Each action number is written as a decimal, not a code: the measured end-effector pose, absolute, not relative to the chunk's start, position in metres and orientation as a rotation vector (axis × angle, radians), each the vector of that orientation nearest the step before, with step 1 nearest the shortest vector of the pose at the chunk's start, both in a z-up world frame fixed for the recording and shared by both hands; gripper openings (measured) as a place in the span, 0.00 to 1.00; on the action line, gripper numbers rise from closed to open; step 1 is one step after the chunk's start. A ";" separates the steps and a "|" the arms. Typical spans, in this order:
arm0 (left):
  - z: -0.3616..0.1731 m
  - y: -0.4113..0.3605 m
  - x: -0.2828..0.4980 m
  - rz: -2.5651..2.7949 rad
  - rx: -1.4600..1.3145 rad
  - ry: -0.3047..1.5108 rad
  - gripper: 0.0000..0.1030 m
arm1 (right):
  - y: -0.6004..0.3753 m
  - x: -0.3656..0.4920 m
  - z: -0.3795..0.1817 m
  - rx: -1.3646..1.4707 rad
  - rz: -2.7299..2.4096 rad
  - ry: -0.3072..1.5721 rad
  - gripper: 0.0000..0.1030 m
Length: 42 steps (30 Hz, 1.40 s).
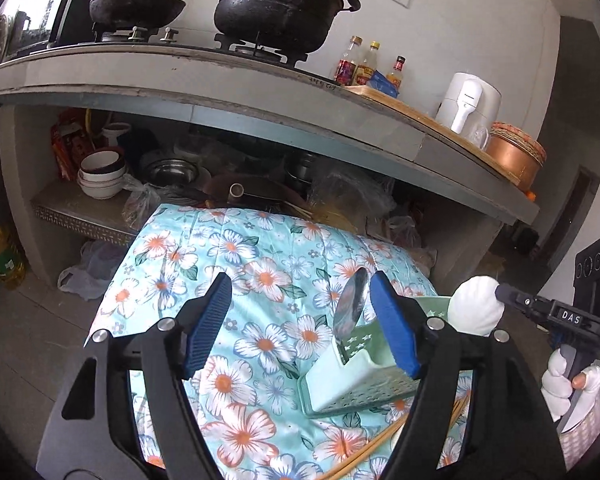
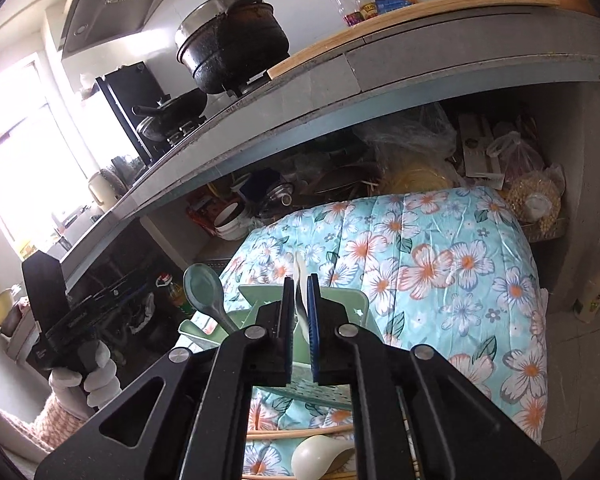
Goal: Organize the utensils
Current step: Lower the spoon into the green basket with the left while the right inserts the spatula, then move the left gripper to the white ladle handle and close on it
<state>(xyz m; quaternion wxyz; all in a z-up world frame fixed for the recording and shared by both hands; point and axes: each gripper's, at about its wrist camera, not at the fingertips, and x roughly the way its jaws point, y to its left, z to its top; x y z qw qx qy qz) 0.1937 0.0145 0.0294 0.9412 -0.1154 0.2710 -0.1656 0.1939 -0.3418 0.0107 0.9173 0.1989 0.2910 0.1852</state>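
Left claw (image 1: 300, 324), jaws wide and empty, sits just left of the green utensil caddy (image 1: 364, 380) holding a metal spoon (image 1: 350, 308), while the right claw (image 2: 300, 316) pinches a white shell-shaped spoon (image 1: 478, 304) narrowly above it (apparently for insertion).

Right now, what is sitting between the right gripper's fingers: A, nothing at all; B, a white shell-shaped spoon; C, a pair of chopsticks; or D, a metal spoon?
B: the white shell-shaped spoon stands edge-on between the right gripper fingers above the green utensil holder; the left wrist view shows its scalloped bowl at that gripper's tip.
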 end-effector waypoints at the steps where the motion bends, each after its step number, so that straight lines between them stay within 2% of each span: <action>1: 0.026 0.015 0.192 -0.335 -0.237 0.558 0.66 | -0.342 0.192 0.014 0.407 0.378 0.587 0.26; 3: 0.021 0.016 0.188 -0.334 -0.241 0.567 0.68 | -0.342 0.187 0.020 0.405 0.376 0.560 0.36; 10: 0.009 0.014 0.177 -0.371 -0.251 0.579 0.70 | -0.346 0.168 0.033 0.405 0.335 0.528 0.43; 12: 0.008 0.013 0.173 -0.382 -0.245 0.571 0.71 | -0.348 0.157 0.038 0.384 0.300 0.512 0.50; 14: 0.008 0.014 0.168 -0.398 -0.245 0.559 0.74 | -0.349 0.146 0.040 0.361 0.262 0.500 0.63; 20: 0.004 0.006 0.151 -0.467 -0.233 0.557 0.77 | -0.350 0.114 0.026 0.304 0.122 0.555 0.90; 22: 0.001 0.001 0.146 -0.504 -0.230 0.571 0.77 | -0.346 0.104 0.015 0.300 0.078 0.579 0.94; 28: -0.018 -0.029 0.131 -0.601 -0.187 0.641 0.77 | -0.344 0.085 -0.025 0.356 -0.020 0.678 0.94; 36: -0.023 -0.068 0.126 -0.665 -0.091 0.674 0.77 | -0.334 0.063 -0.032 0.154 -0.192 0.608 0.94; 42: -0.030 -0.085 0.125 -0.628 -0.019 0.696 0.77 | -0.335 0.063 -0.040 0.127 -0.178 0.625 0.94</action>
